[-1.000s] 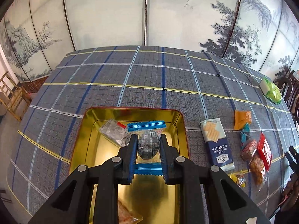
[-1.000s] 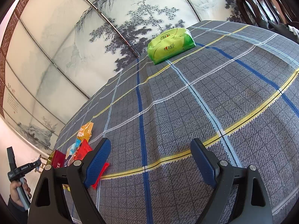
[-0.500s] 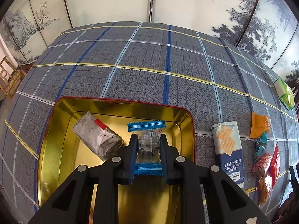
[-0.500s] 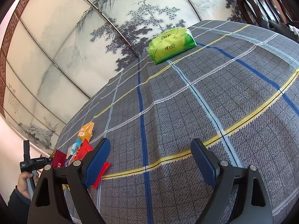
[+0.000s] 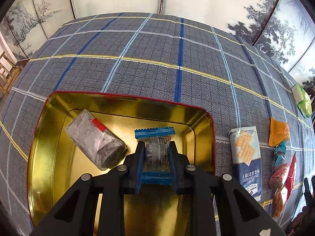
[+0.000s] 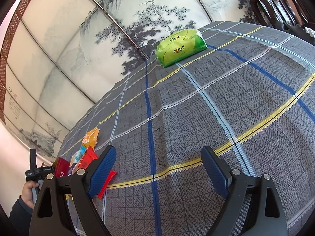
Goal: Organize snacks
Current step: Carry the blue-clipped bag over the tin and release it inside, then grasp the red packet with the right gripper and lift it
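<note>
My left gripper is clamped on a blue-ended snack packet, hanging it over the gold tin, right beside a grey wrapped bar lying inside. Cracker pack sits just outside the tin on the checked tablecloth. My right gripper is spread wide, holding nothing, above the cloth, the green pack well beyond it.

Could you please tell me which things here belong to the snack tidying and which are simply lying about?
Job:
left gripper clamping the blue-ended snack
gold tin with grey wrapped snack
soda cracker pack
orange packet
open right gripper

Lying about:
green tissue pack
dark chairs
</note>
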`<state>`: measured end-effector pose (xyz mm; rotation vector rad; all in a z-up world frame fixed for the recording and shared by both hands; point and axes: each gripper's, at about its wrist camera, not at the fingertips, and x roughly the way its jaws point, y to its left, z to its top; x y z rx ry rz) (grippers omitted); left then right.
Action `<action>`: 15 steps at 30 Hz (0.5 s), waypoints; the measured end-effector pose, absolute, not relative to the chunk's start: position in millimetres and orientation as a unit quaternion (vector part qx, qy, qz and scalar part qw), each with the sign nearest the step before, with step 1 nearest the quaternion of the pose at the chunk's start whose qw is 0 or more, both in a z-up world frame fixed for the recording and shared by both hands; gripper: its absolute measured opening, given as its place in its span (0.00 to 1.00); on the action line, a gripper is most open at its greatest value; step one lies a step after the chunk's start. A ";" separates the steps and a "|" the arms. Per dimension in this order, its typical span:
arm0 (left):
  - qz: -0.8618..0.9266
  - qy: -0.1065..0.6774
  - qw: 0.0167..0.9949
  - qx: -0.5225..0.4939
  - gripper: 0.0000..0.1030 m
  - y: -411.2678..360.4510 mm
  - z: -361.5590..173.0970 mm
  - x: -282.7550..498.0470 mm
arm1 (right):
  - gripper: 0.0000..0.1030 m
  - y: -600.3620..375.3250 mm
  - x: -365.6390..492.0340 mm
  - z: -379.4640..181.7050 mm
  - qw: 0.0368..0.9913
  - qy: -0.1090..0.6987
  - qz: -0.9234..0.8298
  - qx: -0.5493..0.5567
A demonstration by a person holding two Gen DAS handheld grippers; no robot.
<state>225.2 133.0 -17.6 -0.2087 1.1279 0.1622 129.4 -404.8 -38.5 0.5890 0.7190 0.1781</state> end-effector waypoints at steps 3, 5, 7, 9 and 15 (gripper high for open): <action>0.076 0.532 0.836 -0.114 0.33 137.9 -15.5 218.7 | 0.86 -403.5 129.2 -38.6 0.890 0.347 0.085 0.281; 0.059 0.519 0.845 -0.111 0.40 135.4 -7.2 207.2 | 0.86 -402.4 128.7 -38.8 0.891 0.347 0.086 0.281; 0.062 0.501 0.859 -0.080 0.44 130.5 5.7 191.6 | 0.86 -402.2 129.0 -38.4 0.891 0.349 0.084 0.277; 0.059 0.469 0.879 -0.064 0.50 129.2 23.7 168.6 | 0.86 -392.3 126.4 -34.4 0.897 0.363 0.064 0.244; 0.019 0.366 0.928 -0.061 0.72 130.4 62.6 71.9 | 0.86 -300.5 100.9 4.1 0.909 0.366 0.159 0.118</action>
